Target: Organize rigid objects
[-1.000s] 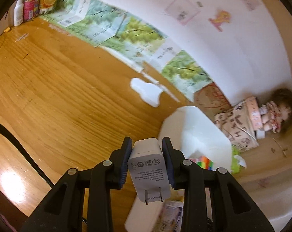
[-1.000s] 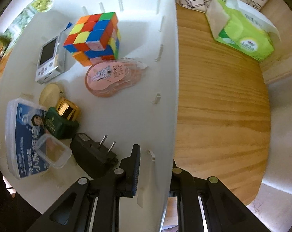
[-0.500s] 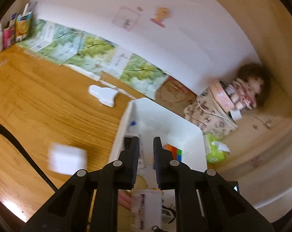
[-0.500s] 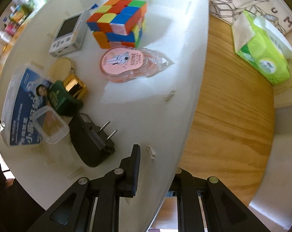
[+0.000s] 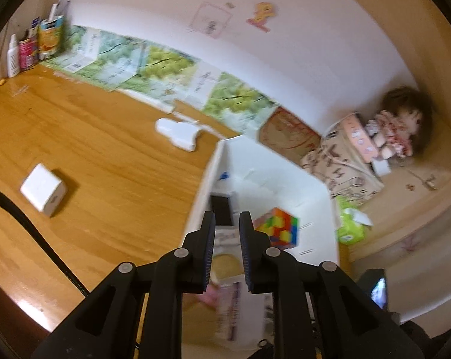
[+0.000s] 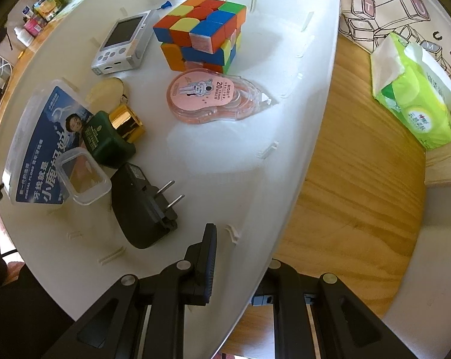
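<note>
A white plug charger (image 5: pixel 43 191) lies on the wooden table, left of the white bin (image 5: pixel 222 161). My left gripper (image 5: pixel 227 218) hangs over the bin's near end, shut with nothing between its fingers. My right gripper (image 6: pixel 240 245) is shut on the bin's wall (image 6: pixel 285 161), one finger inside and the other hidden outside. Inside the bin lie a colour cube (image 6: pixel 201 33), a pink correction tape (image 6: pixel 207 98), a silver device (image 6: pixel 123 42), a green bottle with gold cap (image 6: pixel 112 137), a blue floss box (image 6: pixel 43 146) and a black charger (image 6: pixel 141 206).
A green tissue pack (image 6: pixel 414 98) and a printed tote bag (image 6: pixel 390 9) sit right of the bin. A doll (image 5: pixel 399 125) leans in the far right corner. A white flat piece (image 5: pixel 177 130) lies near the wall; bottles (image 5: pixel 31 45) stand at the far left.
My left gripper let go of the white charger, which now lies on the table at left, then shut and swung over the bin. The right gripper rolled while keeping its grip on the wall.
</note>
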A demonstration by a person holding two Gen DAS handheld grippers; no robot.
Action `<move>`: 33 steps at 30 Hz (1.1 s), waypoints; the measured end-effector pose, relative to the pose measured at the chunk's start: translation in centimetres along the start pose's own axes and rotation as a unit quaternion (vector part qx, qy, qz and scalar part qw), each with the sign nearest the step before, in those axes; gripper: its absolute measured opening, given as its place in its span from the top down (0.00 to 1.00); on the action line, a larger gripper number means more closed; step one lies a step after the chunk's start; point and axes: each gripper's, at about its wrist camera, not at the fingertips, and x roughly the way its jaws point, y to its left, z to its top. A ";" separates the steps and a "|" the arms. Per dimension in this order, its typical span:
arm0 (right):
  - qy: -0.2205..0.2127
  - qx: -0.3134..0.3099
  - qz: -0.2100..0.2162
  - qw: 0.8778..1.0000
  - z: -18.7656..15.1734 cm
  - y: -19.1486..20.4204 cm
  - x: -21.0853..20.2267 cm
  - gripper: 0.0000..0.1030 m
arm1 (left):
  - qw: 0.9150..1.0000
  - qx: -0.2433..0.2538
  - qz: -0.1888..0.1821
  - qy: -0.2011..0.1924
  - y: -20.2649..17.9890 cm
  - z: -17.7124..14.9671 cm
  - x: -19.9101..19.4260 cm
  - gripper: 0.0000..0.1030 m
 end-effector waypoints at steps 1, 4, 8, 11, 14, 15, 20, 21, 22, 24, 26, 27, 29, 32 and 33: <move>0.000 0.000 0.001 1.000 0.1 -0.3 -0.4 0.84 | 1.000 0.001 0.009 0.005 0.4 -0.1 0.1 0.82; 0.002 0.008 0.000 1.000 -0.2 -0.4 -0.1 0.84 | 0.999 -0.001 0.039 0.016 1.8 -0.3 0.2 0.79; 0.007 0.026 0.002 1.000 -0.4 -1.0 0.4 0.84 | 0.997 -0.017 0.074 0.031 4.2 -0.2 0.3 0.72; 0.007 0.041 0.003 0.999 -0.6 -1.4 0.6 0.84 | 0.993 -0.013 0.108 0.039 5.7 0.4 0.3 0.55; 0.008 0.058 0.004 0.998 -0.7 -1.8 0.8 0.84 | 0.990 -0.007 0.131 0.051 7.1 1.1 0.4 0.36; 0.008 0.064 0.005 0.998 -0.5 -2.3 0.8 0.84 | 0.989 -0.006 0.139 0.057 7.8 1.4 0.5 0.30; 0.005 0.105 0.005 0.994 -0.4 -3.7 0.4 0.84 | 0.981 -0.015 0.160 0.105 10.9 2.6 1.7 0.24; 0.004 0.112 0.005 0.994 -0.4 -3.9 0.2 0.84 | 0.981 -0.014 0.160 0.113 11.3 2.7 2.0 0.24; 0.003 0.121 0.006 0.993 -0.1 -4.1 0.1 0.84 | 0.978 -0.010 0.163 0.126 11.8 2.9 2.5 0.24; 0.001 0.136 0.004 0.991 0.0 -4.6 -0.1 0.84 | 0.975 -0.003 0.169 0.146 12.5 3.3 3.2 0.24; 0.000 0.156 0.002 0.988 0.2 -5.1 -0.5 0.84 | 0.971 0.001 0.171 0.167 13.4 3.7 4.0 0.23; -0.001 0.167 0.000 0.986 0.2 -5.4 -0.6 0.84 | 0.970 0.001 0.171 0.173 13.7 3.8 4.2 0.23; -0.003 0.183 -0.003 0.983 0.4 -5.4 -1.0 0.84 | 0.968 0.002 0.171 0.185 14.4 4.1 4.7 0.23; -0.004 0.214 -0.009 0.977 0.8 -5.8 -1.5 0.84 | 0.966 0.004 0.166 0.199 15.5 4.6 5.4 0.22; -0.004 0.221 -0.012 0.975 1.0 -6.0 -1.7 0.84 | 0.965 0.005 0.163 0.204 16.0 4.8 5.6 0.22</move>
